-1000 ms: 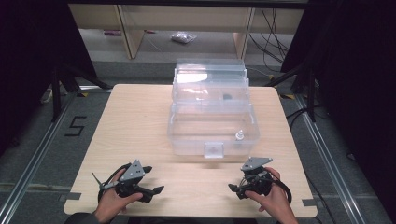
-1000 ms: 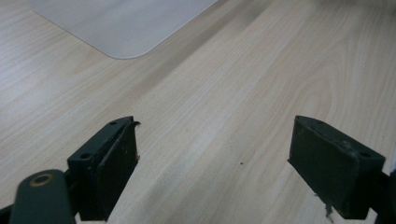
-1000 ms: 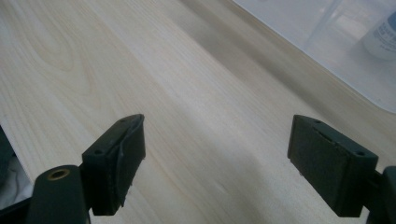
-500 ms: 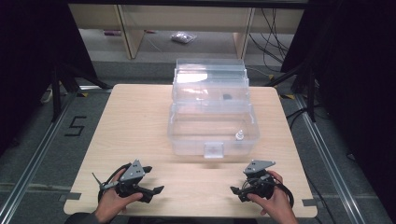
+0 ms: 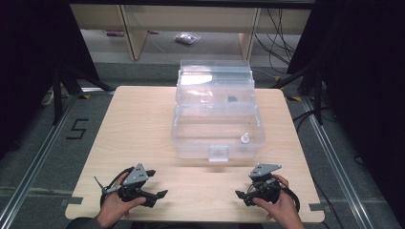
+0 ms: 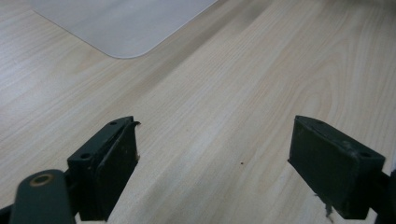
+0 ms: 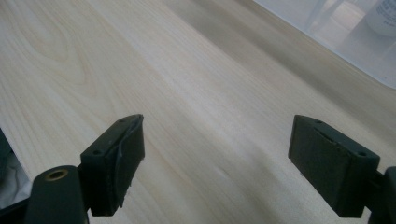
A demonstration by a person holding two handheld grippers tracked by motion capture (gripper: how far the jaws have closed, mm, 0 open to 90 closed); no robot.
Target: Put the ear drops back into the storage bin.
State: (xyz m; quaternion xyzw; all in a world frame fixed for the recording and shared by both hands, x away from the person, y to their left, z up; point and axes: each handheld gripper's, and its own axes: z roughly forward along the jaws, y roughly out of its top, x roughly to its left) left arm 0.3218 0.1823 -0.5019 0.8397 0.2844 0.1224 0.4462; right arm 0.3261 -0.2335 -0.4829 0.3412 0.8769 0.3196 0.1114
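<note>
A clear plastic box (image 5: pixel 217 138) stands in the middle of the wooden table (image 5: pixel 138 124), its lid (image 5: pixel 215 78) tipped open at the back. Inside, at the front right, stands a small white bottle (image 5: pixel 244 139). A small dark item (image 5: pixel 232 99) lies in the rear part. My left gripper (image 5: pixel 158 183) rests near the front left edge, open, with bare wood between its jaws (image 6: pixel 215 140). My right gripper (image 5: pixel 242 188) sits near the front right edge, also open and empty (image 7: pixel 217 140). The box's corner (image 6: pixel 121 23) shows ahead of the left gripper.
The box has a front latch (image 5: pixel 218 153) facing me. Its wall (image 7: pixel 336 32) and the white bottle (image 7: pixel 385 16) lie beyond the right gripper. Bare wood spreads left of the box. Shelving legs (image 5: pixel 131 33) and cables (image 5: pixel 282 28) stand behind the table.
Hardly anything: the right gripper has shifted a little near the front edge. The left gripper and the box have stayed put.
</note>
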